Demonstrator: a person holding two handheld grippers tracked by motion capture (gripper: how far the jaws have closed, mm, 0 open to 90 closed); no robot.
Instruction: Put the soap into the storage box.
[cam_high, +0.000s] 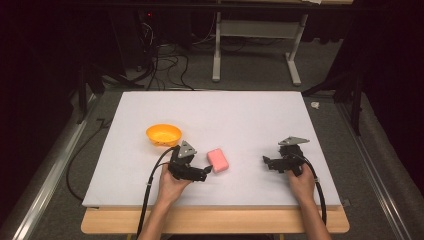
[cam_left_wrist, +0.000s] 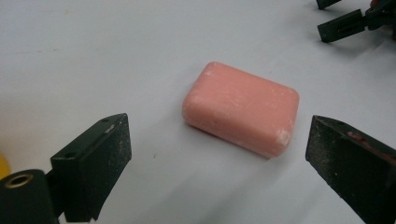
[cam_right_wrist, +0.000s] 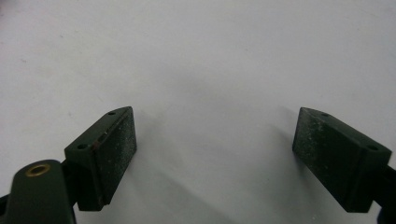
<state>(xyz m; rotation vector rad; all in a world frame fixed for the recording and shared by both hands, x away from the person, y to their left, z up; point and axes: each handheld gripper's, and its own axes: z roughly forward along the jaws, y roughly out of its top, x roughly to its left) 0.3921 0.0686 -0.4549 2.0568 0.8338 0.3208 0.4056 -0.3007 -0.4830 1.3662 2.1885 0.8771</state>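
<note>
Pink and rounded at its corners, the bar of soap (cam_high: 218, 160) lies flat on the white worktop (cam_high: 240, 115), a little toward the person's side of its middle. The left tongs (cam_high: 204, 171) point at it from just beside its near left corner; in the left gripper view the soap (cam_left_wrist: 241, 108) sits ahead of the two black jaws, which stand wide apart with nothing between the pads and no pad touching it. An orange bowl (cam_high: 163, 135) stands on the worktop behind the left hand (cam_high: 171, 186), near but apart from the soap. The right tongs (cam_high: 267, 162) rest well off to the right of the soap, their jaws also spread wide over bare white surface in the right gripper view, gripping nothing.
</note>
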